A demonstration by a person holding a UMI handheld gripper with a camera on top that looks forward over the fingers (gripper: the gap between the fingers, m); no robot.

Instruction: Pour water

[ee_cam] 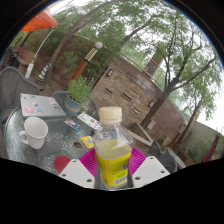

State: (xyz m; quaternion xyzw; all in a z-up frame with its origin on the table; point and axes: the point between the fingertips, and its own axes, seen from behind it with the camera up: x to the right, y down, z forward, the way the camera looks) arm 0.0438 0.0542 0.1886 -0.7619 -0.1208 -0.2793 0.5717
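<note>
A clear plastic bottle (112, 150) with a white cap, pale yellowish liquid and a yellow label stands upright between my fingers. Both magenta pads (88, 161) press against its sides, so my gripper (112, 168) is shut on the bottle. A white mug (35, 131) sits on the glass table (20, 145), to the left of the bottle and a little beyond the fingers. I cannot tell whether the bottle's base touches the table, since it is hidden low between the fingers.
A book or flat box (40, 104) lies on the table beyond the mug. Small packets (88, 121) lie near the bottle. A potted plant (78, 93) stands at the table's far side. Trees, a stone wall and garden chairs lie beyond.
</note>
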